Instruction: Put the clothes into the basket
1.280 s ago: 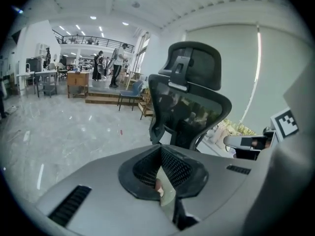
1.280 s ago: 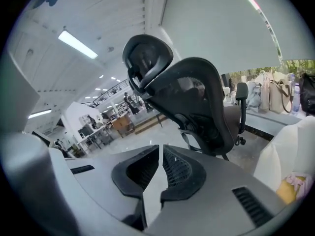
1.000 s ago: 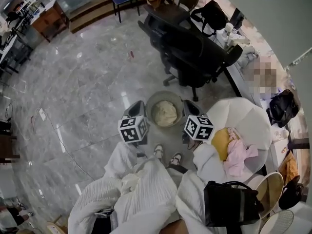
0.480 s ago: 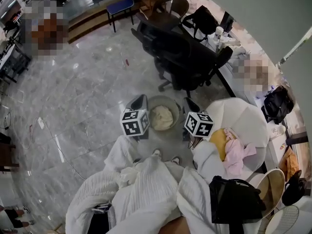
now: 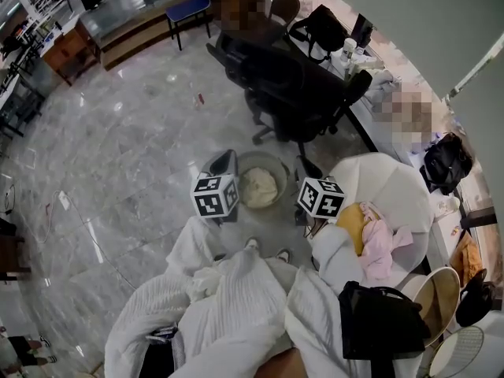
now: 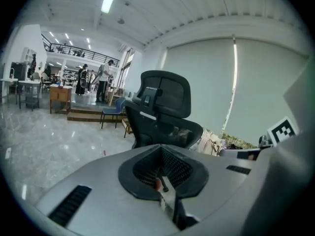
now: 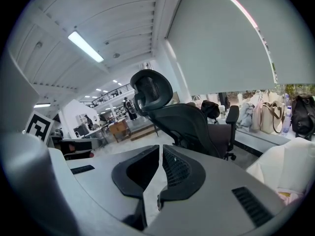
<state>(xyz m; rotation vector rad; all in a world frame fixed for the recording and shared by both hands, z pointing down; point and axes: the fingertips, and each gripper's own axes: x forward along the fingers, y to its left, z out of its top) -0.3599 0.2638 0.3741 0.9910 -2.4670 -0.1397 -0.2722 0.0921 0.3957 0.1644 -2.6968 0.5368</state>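
A round grey basket (image 5: 277, 166) stands on the floor in front of the person's feet, with a cream cloth (image 5: 258, 187) lying in it. A pink garment (image 5: 383, 239) and a yellow one (image 5: 356, 228) lie on the white armchair (image 5: 394, 183) at the right. My left gripper (image 5: 224, 162) hovers at the basket's left rim, and in its own view the left gripper (image 6: 158, 146) is shut and holds nothing. At the basket's right rim hovers my right gripper (image 5: 305, 168). In its own view the right gripper (image 7: 161, 146) is shut too, a thin slit between bare pads.
A black office chair (image 5: 295, 81) stands just beyond the basket, also filling both gripper views as the office chair (image 6: 165, 107) (image 7: 187, 119). A black bag (image 5: 379, 324) sits on the person's right side. Desks with bags (image 5: 445, 164) line the right wall. Marble floor (image 5: 118, 148) spreads to the left.
Both grippers have risen a little and edged forward beside the basket. Their jaws stay shut and nothing has been picked up.
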